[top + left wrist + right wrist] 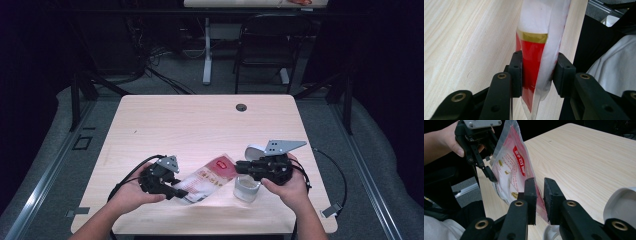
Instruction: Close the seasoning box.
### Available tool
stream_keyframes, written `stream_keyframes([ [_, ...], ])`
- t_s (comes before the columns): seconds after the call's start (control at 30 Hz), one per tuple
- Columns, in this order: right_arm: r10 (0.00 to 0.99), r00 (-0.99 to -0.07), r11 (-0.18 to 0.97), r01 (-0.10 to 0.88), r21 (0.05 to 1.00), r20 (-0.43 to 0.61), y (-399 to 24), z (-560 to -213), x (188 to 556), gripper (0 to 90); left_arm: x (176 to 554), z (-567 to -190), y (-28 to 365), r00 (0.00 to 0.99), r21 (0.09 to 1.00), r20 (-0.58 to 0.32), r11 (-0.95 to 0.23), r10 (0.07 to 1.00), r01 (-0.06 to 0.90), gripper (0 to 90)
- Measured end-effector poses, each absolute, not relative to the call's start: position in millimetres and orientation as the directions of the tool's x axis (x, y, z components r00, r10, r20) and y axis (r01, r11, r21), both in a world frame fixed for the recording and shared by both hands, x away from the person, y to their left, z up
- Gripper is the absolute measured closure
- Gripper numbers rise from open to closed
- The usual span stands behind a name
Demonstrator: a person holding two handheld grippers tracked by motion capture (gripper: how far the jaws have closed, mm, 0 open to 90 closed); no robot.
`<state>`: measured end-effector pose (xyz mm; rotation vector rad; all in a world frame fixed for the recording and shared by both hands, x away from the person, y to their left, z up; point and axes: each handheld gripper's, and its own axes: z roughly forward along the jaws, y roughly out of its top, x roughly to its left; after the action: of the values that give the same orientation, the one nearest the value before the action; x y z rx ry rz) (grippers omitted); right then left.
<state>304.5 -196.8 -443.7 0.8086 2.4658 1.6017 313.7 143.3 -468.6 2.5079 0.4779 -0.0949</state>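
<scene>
Pale wood table [200,120], red-white pouch [207,177] slanting left-to-right (long axis diagonal), both grippers' jaws clamping its ends.

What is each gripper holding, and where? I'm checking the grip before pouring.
Left gripper clamps the pouch near its bottom end; right gripper pinches its top edge.

Pale wood table [200,120]; clear cup [247,188] and white lid [253,150] on it

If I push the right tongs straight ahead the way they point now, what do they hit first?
Most likely the red-and-white pouch: the right tongs point at its near edge, which runs between the jaws. Past it stand the left tongs, gripping the pouch's other end. Depth is uncertain.
</scene>
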Motion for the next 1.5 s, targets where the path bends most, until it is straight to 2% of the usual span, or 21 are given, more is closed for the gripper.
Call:
stream_keyframes([
  [1.5, 0.506, -0.839, 0.312, 0.396, 0.864, 0.202, -203, -447, 303, 80.4, 316, -448, 144, 0.937, 0.523, -0.159, -0.779, 0.310, 0.347, 65.6],
])
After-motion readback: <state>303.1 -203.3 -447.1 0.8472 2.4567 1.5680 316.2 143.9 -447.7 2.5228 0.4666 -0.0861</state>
